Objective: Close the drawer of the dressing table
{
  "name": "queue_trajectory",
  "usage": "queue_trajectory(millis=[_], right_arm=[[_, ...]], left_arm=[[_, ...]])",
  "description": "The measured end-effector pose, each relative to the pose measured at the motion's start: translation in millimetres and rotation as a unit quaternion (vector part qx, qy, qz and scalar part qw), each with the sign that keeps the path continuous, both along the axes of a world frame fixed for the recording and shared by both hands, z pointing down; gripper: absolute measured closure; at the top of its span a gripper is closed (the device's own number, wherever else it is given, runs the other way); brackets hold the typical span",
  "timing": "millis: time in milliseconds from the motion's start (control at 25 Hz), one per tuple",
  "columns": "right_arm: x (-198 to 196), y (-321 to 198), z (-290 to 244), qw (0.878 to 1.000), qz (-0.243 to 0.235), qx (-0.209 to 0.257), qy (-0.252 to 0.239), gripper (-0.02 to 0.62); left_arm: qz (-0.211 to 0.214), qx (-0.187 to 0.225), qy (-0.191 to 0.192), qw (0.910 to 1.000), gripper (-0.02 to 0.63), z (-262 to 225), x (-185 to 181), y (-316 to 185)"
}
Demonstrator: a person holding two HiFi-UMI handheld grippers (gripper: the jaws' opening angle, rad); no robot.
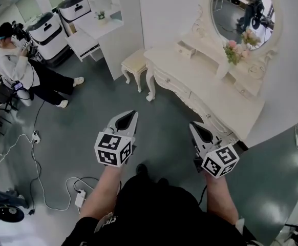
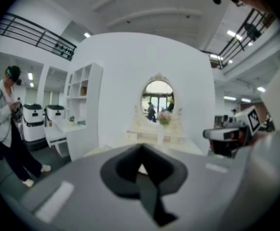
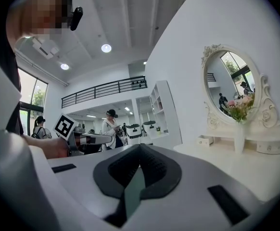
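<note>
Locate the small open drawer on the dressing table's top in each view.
Head view: open drawer, upper centre, at the left end of the dressing table.
Left gripper view: the dressing table is at centre, but the drawer is too small to make out.
Right gripper view: right of centre, left of the vase.
Shared landmark: oval mirror.

You are facing the dressing table [image 1: 226, 94], which is standing ahead and to your right against the wall [image 1: 169, 9]. The mirror [image 1: 241, 9] is rising behind its top; the flower vase [image 1: 226, 63] is sitting before it, the small drawer [image 1: 186, 48] to its left. The stool [image 1: 133, 63] is standing beside the table's left end, and a person [image 1: 16, 68] is sitting far left.
</note>
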State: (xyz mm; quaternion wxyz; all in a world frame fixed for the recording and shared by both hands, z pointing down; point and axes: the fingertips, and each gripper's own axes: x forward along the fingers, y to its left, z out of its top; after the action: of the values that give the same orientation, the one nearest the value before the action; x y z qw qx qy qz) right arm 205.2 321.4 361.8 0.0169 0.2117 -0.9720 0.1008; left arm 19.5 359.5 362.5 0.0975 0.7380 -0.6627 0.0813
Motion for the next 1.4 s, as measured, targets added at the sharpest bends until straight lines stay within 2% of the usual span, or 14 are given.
queue_trajectory(millis=[360, 840, 1120, 1400], right_arm=[[-37, -41, 19, 1.000, -0.005, -0.017, 0.025, 0.601], [-136, -144, 14, 0.999, 0.010, -0.029, 0.038, 0.601], [-187, -176, 13, 0.998, 0.012, -0.031, 0.048, 0.601], [-216, -194, 5, 0.998, 0.016, -0.022, 0.055, 0.600]], left_arm=[[0.019, 0.001, 0.013, 0.9997, 0.597, 12, -23, -56], [0.040, 0.000, 0.018, 0.9991, 0.597, 11, -120, -161], [0.046, 0.000, 0.030, 0.9985, 0.597, 16, -170, -190], [0.049, 0.003, 0.039, 0.9980, 0.597, 17, -201, -208]])
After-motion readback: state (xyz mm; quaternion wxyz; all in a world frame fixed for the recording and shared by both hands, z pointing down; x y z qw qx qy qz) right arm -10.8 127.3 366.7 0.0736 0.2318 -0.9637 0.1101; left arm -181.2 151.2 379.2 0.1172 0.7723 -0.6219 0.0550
